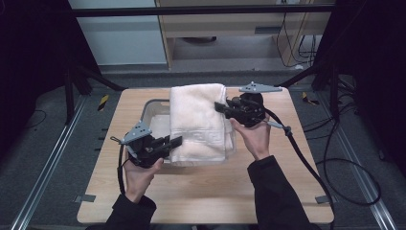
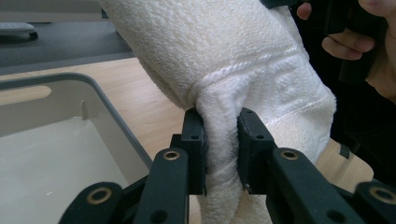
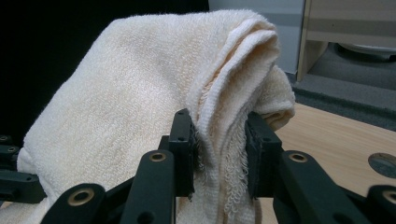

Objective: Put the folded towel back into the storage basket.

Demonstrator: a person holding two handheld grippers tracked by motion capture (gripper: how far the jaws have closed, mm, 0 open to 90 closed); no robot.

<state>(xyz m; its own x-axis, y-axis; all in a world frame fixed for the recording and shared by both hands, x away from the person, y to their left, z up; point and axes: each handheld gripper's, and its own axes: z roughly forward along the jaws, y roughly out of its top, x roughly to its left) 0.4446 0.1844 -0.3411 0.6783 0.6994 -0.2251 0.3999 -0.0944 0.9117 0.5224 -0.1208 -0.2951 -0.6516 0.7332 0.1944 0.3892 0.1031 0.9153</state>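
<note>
Left tool (image 1: 176,141): toward the table's (image 1: 206,191) near left corner, clenched on the towel's (image 1: 198,122) near left edge.
Towel: cream terry, folded long, held up over the grey bin (image 1: 154,106) at table centre; gripped at opposite ends, likely to keep the fold while lowering or lifting.
Right tool (image 1: 219,106): grasping the far right edge.
Writing, brands: none legible.
</note>
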